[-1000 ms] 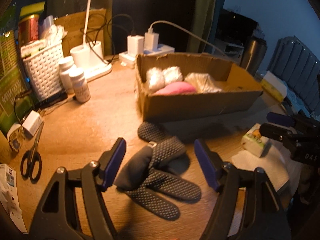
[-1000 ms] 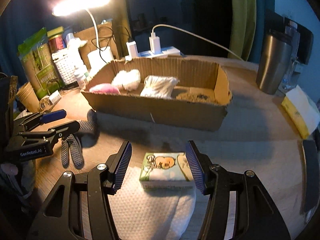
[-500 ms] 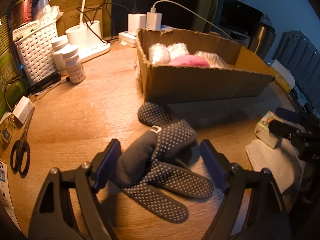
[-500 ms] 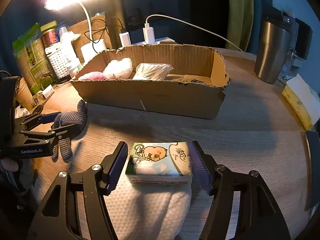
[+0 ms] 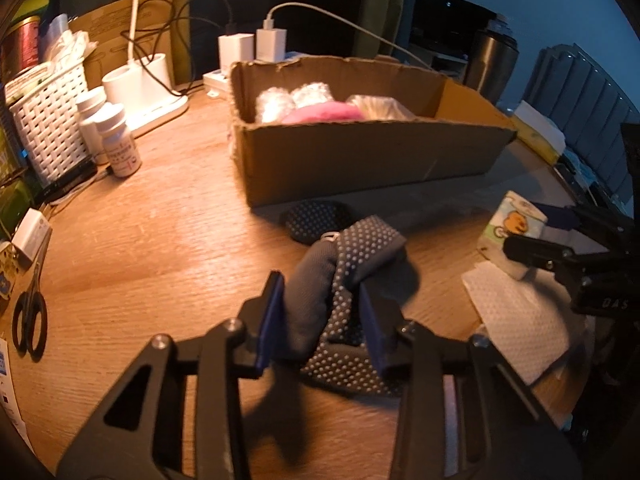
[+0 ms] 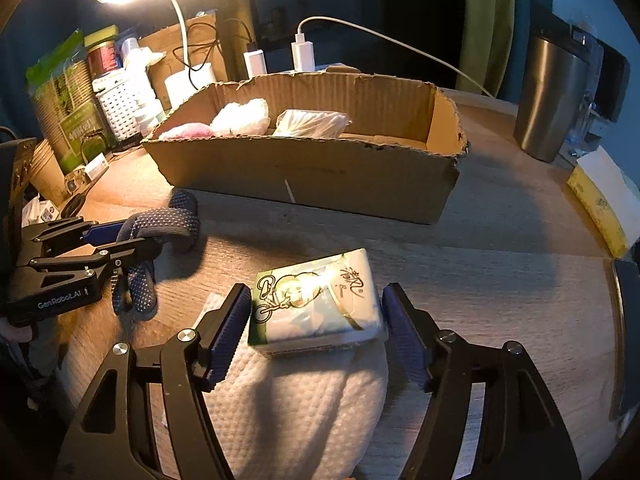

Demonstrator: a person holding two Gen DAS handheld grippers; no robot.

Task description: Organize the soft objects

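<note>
A dark grey dotted glove [image 5: 340,280] lies on the wooden table in front of a cardboard box [image 5: 360,160]. My left gripper [image 5: 322,316] is shut on the glove's bunched middle; it also shows in the right wrist view [image 6: 120,236]. The box holds white fluffy balls [image 5: 292,98], a pink soft item [image 5: 320,114] and a clear bag [image 6: 312,122]. My right gripper [image 6: 316,328] is open, its jaws on either side of a small tissue pack [image 6: 316,304] that rests on a white towel [image 6: 304,408].
At the left stand a white basket [image 5: 48,120], pill bottles [image 5: 116,136], a lamp base [image 5: 140,84] and scissors [image 5: 30,316]. Chargers [image 5: 256,46] sit behind the box. A steel tumbler [image 6: 556,96] and a yellow tissue box [image 6: 604,200] stand at the right.
My left gripper has closed its jaws onto the glove and gathered its middle. My right gripper has moved forward so that the tissue pack sits between its open jaws.
</note>
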